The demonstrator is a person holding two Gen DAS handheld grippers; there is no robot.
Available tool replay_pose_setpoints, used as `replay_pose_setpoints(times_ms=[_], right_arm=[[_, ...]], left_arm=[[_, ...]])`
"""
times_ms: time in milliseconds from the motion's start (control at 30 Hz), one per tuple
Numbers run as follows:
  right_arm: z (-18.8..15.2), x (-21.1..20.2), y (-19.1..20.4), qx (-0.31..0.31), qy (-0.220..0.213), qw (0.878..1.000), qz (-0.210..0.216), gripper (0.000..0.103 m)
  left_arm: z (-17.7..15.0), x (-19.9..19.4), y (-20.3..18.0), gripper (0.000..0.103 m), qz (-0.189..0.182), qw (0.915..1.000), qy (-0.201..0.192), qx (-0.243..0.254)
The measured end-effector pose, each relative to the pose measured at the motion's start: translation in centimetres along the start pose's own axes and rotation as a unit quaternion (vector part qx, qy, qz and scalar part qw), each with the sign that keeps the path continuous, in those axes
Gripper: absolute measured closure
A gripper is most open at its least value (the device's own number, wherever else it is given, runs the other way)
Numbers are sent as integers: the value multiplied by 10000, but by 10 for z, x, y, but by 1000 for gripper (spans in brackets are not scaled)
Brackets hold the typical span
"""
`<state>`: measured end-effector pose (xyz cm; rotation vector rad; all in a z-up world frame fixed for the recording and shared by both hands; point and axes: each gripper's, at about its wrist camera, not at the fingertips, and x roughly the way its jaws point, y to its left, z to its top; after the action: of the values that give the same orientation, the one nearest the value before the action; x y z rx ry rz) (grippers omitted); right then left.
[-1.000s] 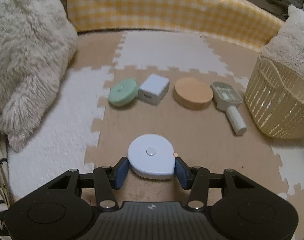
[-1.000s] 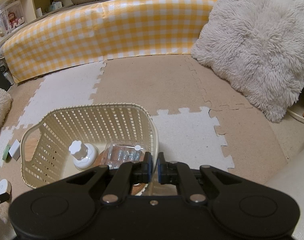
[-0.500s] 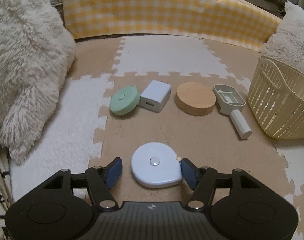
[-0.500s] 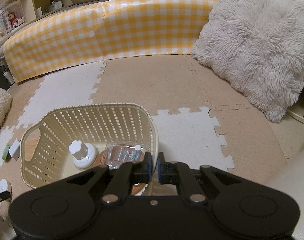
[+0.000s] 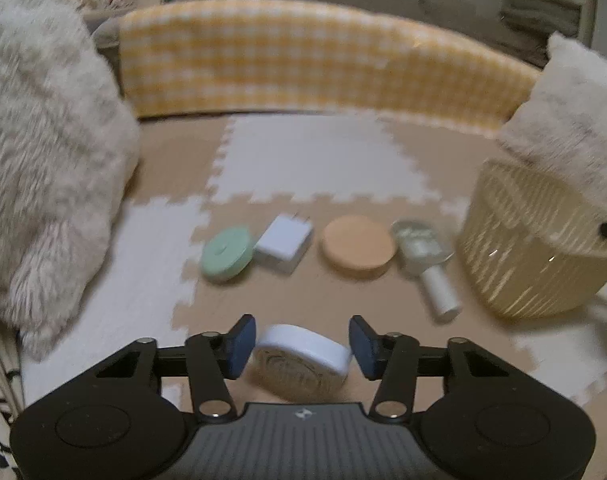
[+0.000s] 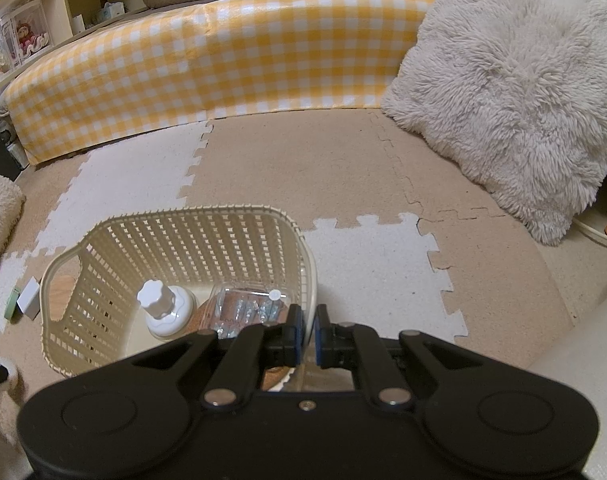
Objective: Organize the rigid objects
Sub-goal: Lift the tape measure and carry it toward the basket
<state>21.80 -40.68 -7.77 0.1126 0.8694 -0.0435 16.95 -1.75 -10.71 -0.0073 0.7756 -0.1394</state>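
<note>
In the left wrist view my left gripper point(image 5: 301, 342) is open, its jaws on either side of a white tape measure point(image 5: 303, 356) on the mat, not touching it. Farther off lie a green round case point(image 5: 226, 255), a white charger point(image 5: 284, 243), a wooden disc point(image 5: 358, 253) and a clear scoop with a white handle point(image 5: 425, 258). The cream basket point(image 5: 531, 264) stands at the right. In the right wrist view my right gripper point(image 6: 308, 334) is shut on the basket's near rim point(image 6: 309, 264). The basket holds a white jar point(image 6: 163, 308) and a clear box point(image 6: 245, 312).
A yellow checked bumper point(image 6: 223, 60) bounds the mat at the back. Fluffy cushions sit at the left point(image 5: 43, 152) and at the right point(image 6: 515, 92). Shelves point(image 6: 43, 20) stand behind the bumper at the left.
My left gripper opened and let go of the white tape measure, then drew back and tilted; the view is blurred now. The right gripper and basket have not moved.
</note>
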Motion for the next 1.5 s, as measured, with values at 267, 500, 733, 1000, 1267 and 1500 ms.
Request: replay_pose_setpoints(times_ms=[267,500,733,1000,1267,1500], right_arm=[[0,0,1,-3,2,10000,-1,96],[0,0,1,-12,3,10000,-8,96],[0,0,2,-21,4,10000,-15,96],[-1,0,2,-22,4,10000,-16,96],[-1,0,2,-20,4,10000,-13,96],[-1,0,2,-17,5,10000,-12,96]], left_arm=[[27,-18,-32,75,-477,9984,-257,134],[3,5,-27,44,-306,9982,457,252],[-22,27,-18,37,-173,9958,850,308],[-24,31,-15,39,-237,9967,734,253],[-19,23,-18,46,-221,9984,482,199],[8,-4,-36,46,-500,9984,-40,261]])
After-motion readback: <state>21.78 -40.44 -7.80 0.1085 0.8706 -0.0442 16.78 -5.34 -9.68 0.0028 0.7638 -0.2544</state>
